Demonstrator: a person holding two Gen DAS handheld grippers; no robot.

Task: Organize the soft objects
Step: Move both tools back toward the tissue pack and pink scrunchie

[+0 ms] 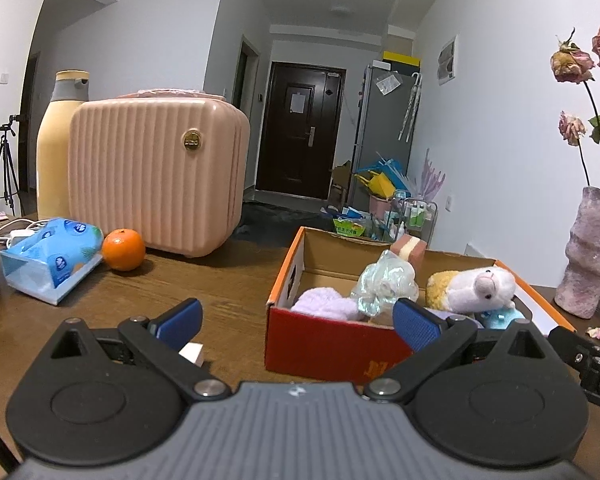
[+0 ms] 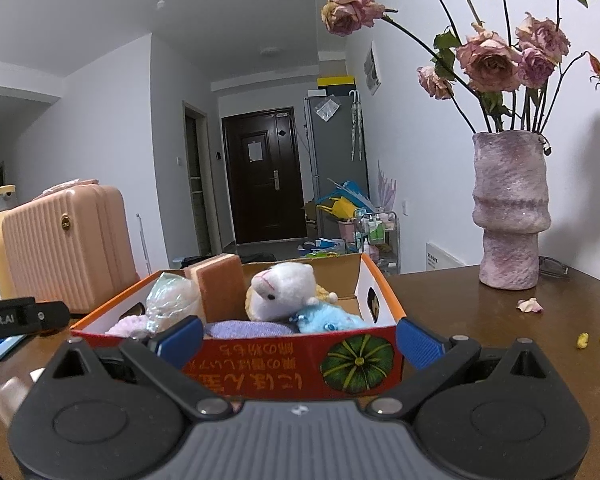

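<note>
Wooden counter (image 1: 220, 280) carrying full box (image 2: 300, 364) ahead of both released, empty fingers (image 1: 414, 326); vase (image 2: 508, 216) sitting rightward, risking a knock.

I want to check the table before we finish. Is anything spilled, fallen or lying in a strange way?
Yes. A fallen rose petal and two small yellow crumbs lie on the table near the vase. The blue tissue pack rests tilted beside the orange.
</note>
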